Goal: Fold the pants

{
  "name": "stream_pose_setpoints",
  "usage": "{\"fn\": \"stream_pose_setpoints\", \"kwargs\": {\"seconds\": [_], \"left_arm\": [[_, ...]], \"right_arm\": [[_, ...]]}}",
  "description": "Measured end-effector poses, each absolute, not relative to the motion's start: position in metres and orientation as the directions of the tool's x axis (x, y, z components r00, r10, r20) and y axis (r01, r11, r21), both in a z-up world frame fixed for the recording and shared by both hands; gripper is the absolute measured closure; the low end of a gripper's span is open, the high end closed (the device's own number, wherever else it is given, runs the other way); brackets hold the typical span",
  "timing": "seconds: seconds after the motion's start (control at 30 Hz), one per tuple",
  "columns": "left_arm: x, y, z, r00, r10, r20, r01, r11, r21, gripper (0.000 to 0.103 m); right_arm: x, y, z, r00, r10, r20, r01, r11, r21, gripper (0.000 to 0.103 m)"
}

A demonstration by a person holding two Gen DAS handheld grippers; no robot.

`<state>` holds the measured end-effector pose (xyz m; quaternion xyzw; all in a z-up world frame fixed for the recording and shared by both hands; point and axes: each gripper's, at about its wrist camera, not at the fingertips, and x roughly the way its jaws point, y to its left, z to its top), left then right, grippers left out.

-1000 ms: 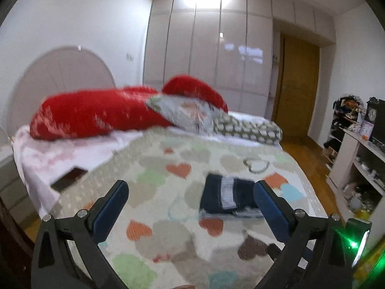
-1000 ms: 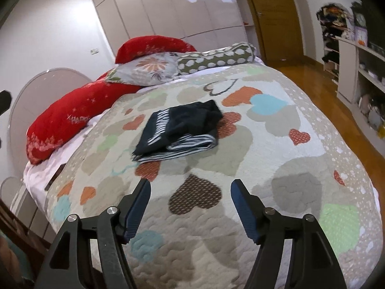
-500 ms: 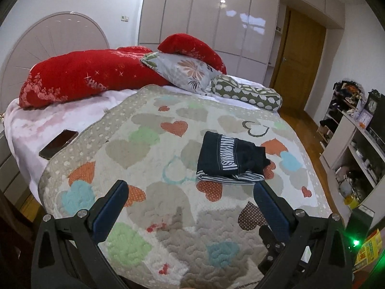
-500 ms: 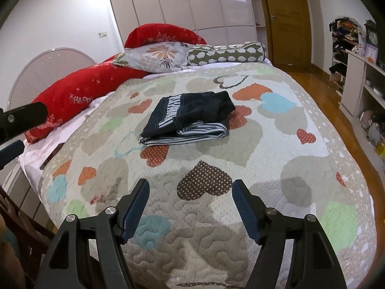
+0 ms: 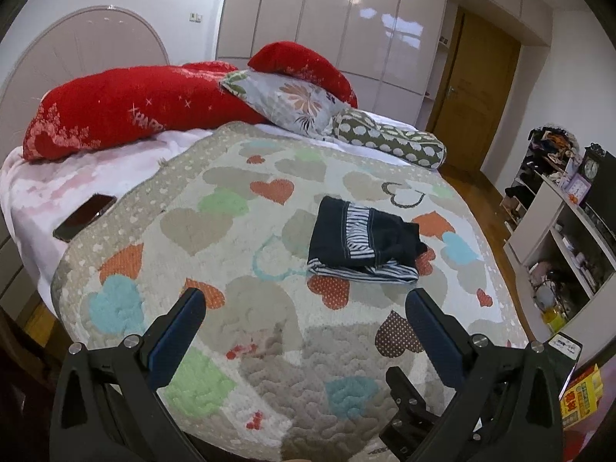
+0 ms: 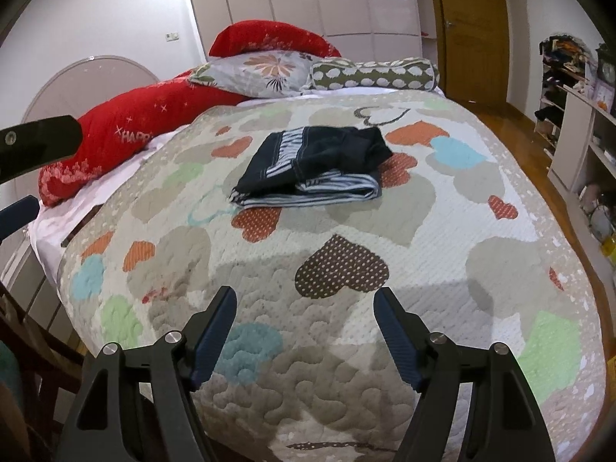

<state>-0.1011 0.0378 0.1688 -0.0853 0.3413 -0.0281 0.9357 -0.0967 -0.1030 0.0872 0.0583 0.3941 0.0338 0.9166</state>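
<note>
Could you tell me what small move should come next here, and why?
Probably draw both back: the pants already lie folded in a compact stack on the quilt, and the left hand-held gripper and right hand-held gripper are open, empty and short of them.

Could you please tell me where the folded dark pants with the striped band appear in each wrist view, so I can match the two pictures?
Left wrist view: the folded pants lie right of centre on the heart-patterned quilt, beyond the open left gripper.
Right wrist view: the folded pants lie just above centre, well beyond the open right gripper.
Shared landmark: the floral pillow behind them.
</note>
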Motion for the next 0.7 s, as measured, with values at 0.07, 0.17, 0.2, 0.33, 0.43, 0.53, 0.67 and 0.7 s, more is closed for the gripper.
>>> {"fn": "stream_pose_setpoints", "kwargs": {"seconds": [0.07, 0.17, 0.2, 0.33, 0.43, 0.53, 0.67, 0.7], "left_arm": [[-0.1, 0.039, 0.167, 0.76, -0.117, -0.639, -0.005, 0.983, -0.185, 0.0], [-0.097, 0.039, 0.164, 0.75, -0.123, -0.65, -0.002, 0.982, -0.188, 0.0], [-0.097, 0.038, 0.163, 0.746, -0.124, -0.655, -0.002, 0.982, -0.188, 0.0], [-0.095, 0.038, 0.16, 0.737, -0.122, -0.665, -0.006, 0.982, -0.187, 0.0], [-0.094, 0.038, 0.158, 0.732, -0.11, -0.673, -0.015, 0.984, -0.177, 0.0], [-0.092, 0.039, 0.155, 0.723, -0.092, -0.684, -0.029, 0.986, -0.164, 0.0], [-0.087, 0.039, 0.148, 0.703, -0.056, -0.709, -0.053, 0.99, -0.132, 0.0], [-0.086, 0.039, 0.146, 0.697, -0.058, -0.715, -0.052, 0.99, -0.131, 0.0]], "right_arm": [[-0.097, -0.102, 0.086, 0.686, 0.108, -0.72, -0.019, 0.991, 0.13, 0.025], [-0.098, -0.102, 0.085, 0.687, 0.102, -0.719, -0.019, 0.992, 0.123, 0.025], [-0.098, -0.102, 0.085, 0.687, 0.103, -0.72, -0.019, 0.992, 0.124, 0.025], [-0.098, -0.102, 0.083, 0.68, 0.102, -0.726, -0.018, 0.992, 0.122, 0.025], [-0.097, -0.101, 0.081, 0.677, 0.101, -0.729, -0.02, 0.993, 0.119, 0.025], [-0.096, -0.102, 0.078, 0.67, 0.1, -0.735, -0.019, 0.993, 0.118, 0.024], [-0.095, -0.104, 0.075, 0.662, 0.095, -0.743, -0.009, 0.993, 0.12, 0.024], [-0.095, -0.105, 0.074, 0.658, 0.091, -0.747, -0.004, 0.993, 0.118, 0.024]]}}
